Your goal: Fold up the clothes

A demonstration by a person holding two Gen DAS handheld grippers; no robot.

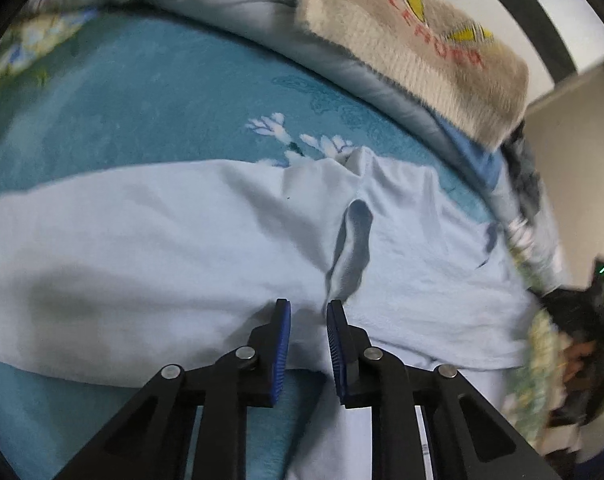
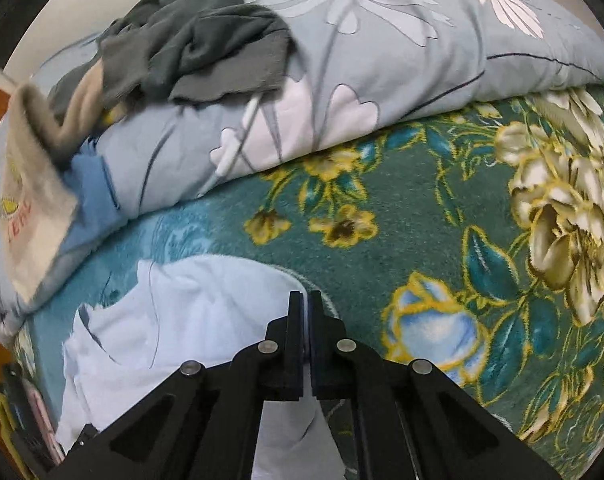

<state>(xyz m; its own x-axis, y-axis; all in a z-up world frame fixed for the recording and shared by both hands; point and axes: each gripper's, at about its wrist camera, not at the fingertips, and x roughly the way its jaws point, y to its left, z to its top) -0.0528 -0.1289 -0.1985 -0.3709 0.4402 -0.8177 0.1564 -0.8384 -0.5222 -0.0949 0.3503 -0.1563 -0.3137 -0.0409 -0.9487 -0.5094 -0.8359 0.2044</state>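
Note:
A pale blue garment [image 1: 182, 240] lies spread and wrinkled on the teal floral blanket [image 1: 122, 100]. My left gripper [image 1: 309, 306] is open just above the garment's near edge, with a fold of cloth between and beyond its blue pads [image 1: 282, 344]. In the right wrist view the same pale blue garment [image 2: 190, 312] lies at the lower left. My right gripper [image 2: 305, 298] is shut on the garment's edge, and cloth hangs down between and under the jaws.
A folded grey floral quilt [image 2: 381, 60] lies along the back of the bed. On it sit a beige fuzzy garment [image 1: 413, 48], a dark grey crumpled garment [image 2: 194, 48] and a blue cloth [image 2: 94, 196]. A large flower pattern [image 2: 561, 208] covers the blanket at right.

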